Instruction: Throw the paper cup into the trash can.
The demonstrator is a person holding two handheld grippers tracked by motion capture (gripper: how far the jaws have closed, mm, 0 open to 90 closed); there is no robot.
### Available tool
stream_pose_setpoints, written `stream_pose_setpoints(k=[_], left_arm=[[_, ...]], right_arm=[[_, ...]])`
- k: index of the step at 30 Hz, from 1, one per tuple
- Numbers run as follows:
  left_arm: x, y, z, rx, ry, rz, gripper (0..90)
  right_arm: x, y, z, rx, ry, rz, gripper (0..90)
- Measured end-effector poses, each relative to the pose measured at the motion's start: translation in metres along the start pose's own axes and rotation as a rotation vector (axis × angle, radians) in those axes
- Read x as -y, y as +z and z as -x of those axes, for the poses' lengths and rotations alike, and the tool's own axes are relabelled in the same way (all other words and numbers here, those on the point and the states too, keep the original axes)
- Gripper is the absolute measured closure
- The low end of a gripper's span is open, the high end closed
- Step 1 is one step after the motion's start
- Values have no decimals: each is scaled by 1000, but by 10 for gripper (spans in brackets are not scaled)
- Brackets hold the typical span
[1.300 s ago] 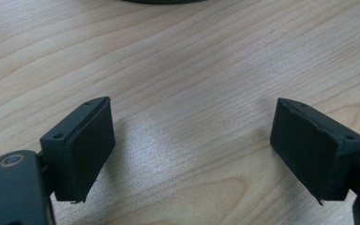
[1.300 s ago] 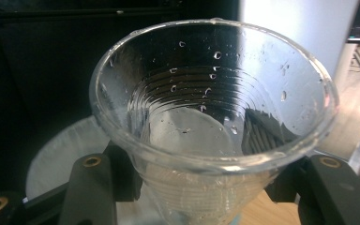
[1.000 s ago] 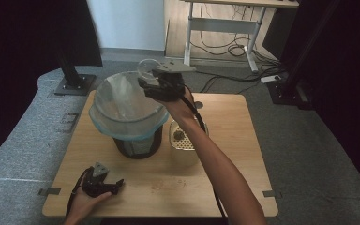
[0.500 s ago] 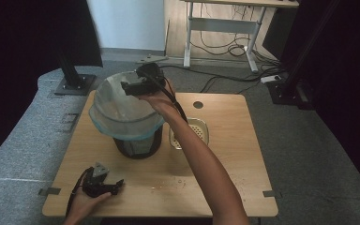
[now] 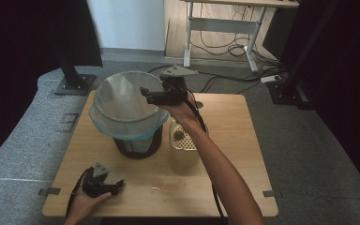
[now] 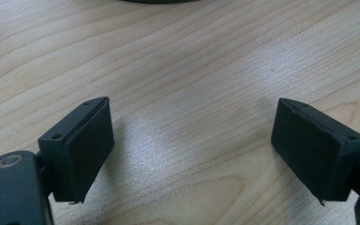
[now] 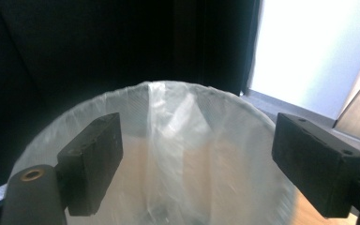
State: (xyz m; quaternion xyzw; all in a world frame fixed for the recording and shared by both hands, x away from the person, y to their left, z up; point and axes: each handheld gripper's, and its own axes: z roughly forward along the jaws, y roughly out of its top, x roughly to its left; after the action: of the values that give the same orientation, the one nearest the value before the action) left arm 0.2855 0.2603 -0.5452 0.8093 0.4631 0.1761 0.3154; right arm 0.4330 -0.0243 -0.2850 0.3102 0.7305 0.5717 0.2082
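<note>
A black mesh bin (image 5: 138, 145) lined with a clear plastic bag (image 5: 122, 105) stands on the wooden table (image 5: 225, 140). My right gripper (image 5: 149, 95) hovers over the bag's right rim and points left across its mouth. In the right gripper view the bag (image 7: 178, 154) opens wide below that gripper (image 7: 197, 140). Its jaws are open and have just been closing a little, with nothing between them. My left gripper (image 5: 115, 185) rests on the table near the front left, held by a hand. Its jaws (image 6: 192, 122) stand open over bare wood.
A small metal tub (image 5: 183, 140) with a dark lump inside sits right of the bin, under my right forearm. Black stands and cables lie on the grey floor beyond the table. A desk frame stands at the back.
My right gripper swung left over the bag's mouth, then came back slightly right and lower. The left gripper has stayed where it was.
</note>
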Motion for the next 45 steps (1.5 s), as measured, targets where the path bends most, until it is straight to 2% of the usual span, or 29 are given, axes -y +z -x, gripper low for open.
stream_pose_setpoints(k=[1,3,5,6,7,8,9,11,13,14,15,16,17,19,21,22,24,25,26,29,30,31,35,36,37,38,40,45], left_arm=[[0,0,0,0,-1,1,130],[0,0,0,0,-1,1,129],[0,0,0,0,-2,2,129],[0,0,0,0,-2,2,129],[0,0,0,-1,-2,4,129],[0,0,0,-2,-2,5,129],[1,1,1,-3,-6,9,128],[1,1,1,-6,-7,13,128],[1,1,1,-7,-6,13,128],[1,1,1,-8,-10,13,128],[1,1,2,-9,-10,13,128],[1,1,2,-9,-10,13,128],[1,1,2,-11,-11,13,127],[1,1,2,-11,-11,12,127],[0,1,2,-10,-11,12,126],[0,1,2,-10,-11,12,126],[0,1,1,-11,-9,11,126],[0,1,1,-11,-9,11,126],[-1,2,1,-13,-13,12,126],[-2,3,1,-17,-18,13,125],[-2,3,1,-17,-18,13,125],[-2,4,1,-19,-20,12,125],[-4,5,0,-19,-20,12,122],[-4,5,0,-19,-20,12,120],[-4,6,-1,-18,-20,11,118],[-5,6,-1,-20,-21,11,118],[-7,8,-2,-20,-22,10,117],[-10,10,-3,-20,-22,8,112]], right_arm=[[6,-12,4,5,-9,9,174],[9,-19,7,3,-6,16,176],[19,-40,13,1,2,36,182],[19,-40,13,1,2,36,182],[23,-47,15,2,4,41,185],[29,-56,18,5,1,44,185],[38,-73,24,17,-5,51,188],[50,-90,30,16,6,66,192],[55,-97,33,14,10,69,193],[73,-116,40,37,9,71,200],[82,-124,43,46,10,68,200],[82,-124,43,46,10,68,200],[101,-141,50,67,23,68,205],[118,-154,56,80,48,69,206],[137,-167,61,118,53,64,207],[137,-167,61,118,53,64,207],[157,-177,67,140,70,52,211],[178,-184,73,165,84,37,212],[191,-187,76,176,96,27,212],[219,-191,82,204,118,-5,212],[219,-191,82,204,118,-5,212],[240,-193,86,222,147,-26,217],[273,-196,89,259,171,-74,225],[273,-196,89,259,171,-74,225],[284,-197,90,263,192,-95,230],[284,-197,90,263,192,-95,230],[291,-198,90,281,182,-130,232],[302,-196,91,289,211,-148,236]])
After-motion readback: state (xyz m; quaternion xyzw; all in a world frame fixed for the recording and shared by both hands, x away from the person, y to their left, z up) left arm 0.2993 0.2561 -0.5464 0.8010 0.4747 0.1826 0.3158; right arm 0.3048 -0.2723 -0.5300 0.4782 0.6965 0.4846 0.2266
